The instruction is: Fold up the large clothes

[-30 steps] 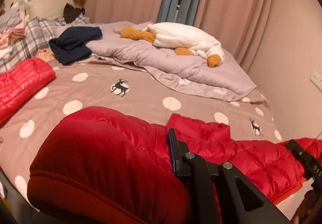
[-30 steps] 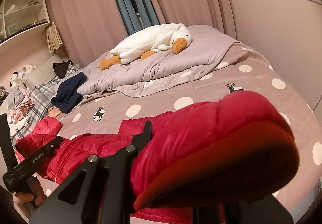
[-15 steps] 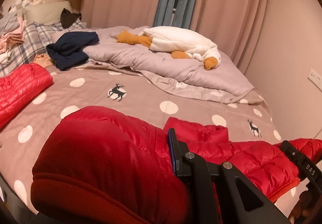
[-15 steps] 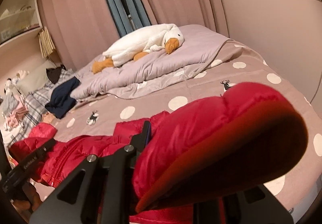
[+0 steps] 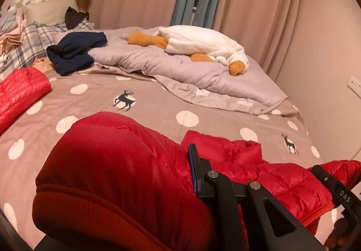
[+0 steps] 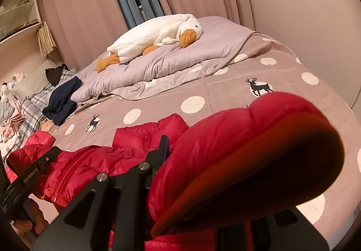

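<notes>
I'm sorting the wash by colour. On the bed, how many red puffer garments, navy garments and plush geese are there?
Red puffer garments: 2
Navy garments: 1
Plush geese: 1
Total: 4

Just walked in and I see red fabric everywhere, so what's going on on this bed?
A person is folding a red puffer jacket on the polka-dot bedspread, holding a gripper in each hand. The left gripper and the right gripper are each clamped on an end of the jacket, held just above the bed. Beyond them lie a plush goose and a navy garment.
</notes>
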Action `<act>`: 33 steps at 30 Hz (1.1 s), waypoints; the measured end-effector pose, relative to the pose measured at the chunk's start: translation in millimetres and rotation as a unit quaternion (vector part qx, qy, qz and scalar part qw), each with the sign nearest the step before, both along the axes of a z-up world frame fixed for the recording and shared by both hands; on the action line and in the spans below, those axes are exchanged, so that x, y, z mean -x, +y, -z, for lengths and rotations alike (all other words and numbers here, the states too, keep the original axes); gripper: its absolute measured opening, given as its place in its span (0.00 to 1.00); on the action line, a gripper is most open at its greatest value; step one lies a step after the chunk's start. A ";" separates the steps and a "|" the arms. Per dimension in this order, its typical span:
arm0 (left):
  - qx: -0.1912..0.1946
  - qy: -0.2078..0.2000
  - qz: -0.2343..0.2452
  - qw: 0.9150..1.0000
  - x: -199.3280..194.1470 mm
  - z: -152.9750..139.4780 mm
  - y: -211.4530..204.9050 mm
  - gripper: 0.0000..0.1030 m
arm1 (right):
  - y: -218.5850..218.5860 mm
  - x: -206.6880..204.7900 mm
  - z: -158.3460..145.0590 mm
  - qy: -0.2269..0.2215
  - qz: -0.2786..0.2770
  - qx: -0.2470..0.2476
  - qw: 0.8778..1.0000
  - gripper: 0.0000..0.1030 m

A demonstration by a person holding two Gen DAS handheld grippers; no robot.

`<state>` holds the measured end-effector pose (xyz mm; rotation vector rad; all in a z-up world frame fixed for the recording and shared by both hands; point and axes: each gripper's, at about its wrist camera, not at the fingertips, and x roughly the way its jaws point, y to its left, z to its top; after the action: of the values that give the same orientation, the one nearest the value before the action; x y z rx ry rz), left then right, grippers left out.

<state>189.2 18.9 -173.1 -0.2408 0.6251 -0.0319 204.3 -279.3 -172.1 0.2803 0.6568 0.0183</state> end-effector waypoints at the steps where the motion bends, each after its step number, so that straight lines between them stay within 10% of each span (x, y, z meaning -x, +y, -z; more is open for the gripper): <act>1: 0.001 -0.001 0.000 1.000 0.5 -0.3 -0.1 0.15 | -0.7 -0.2 -0.1 -0.001 0.001 -0.002 1.000 0.22; 14: 0.008 0.012 0.004 1.000 -1.3 1.9 0.2 0.17 | -3.2 2.6 0.5 -0.002 -0.005 -0.025 1.000 0.28; 19: 0.047 0.024 0.010 0.999 -2.0 5.2 5.5 0.42 | -1.7 3.4 0.9 -0.002 -0.010 -0.030 0.999 0.36; 33: 0.062 0.031 0.003 0.998 -1.8 4.2 5.6 0.58 | -7.3 7.5 1.1 -0.006 0.000 -0.049 0.999 0.58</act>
<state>191.1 24.6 -177.3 -0.3604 0.6857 -0.0700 196.8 -286.6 -173.1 0.3735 0.6446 0.0519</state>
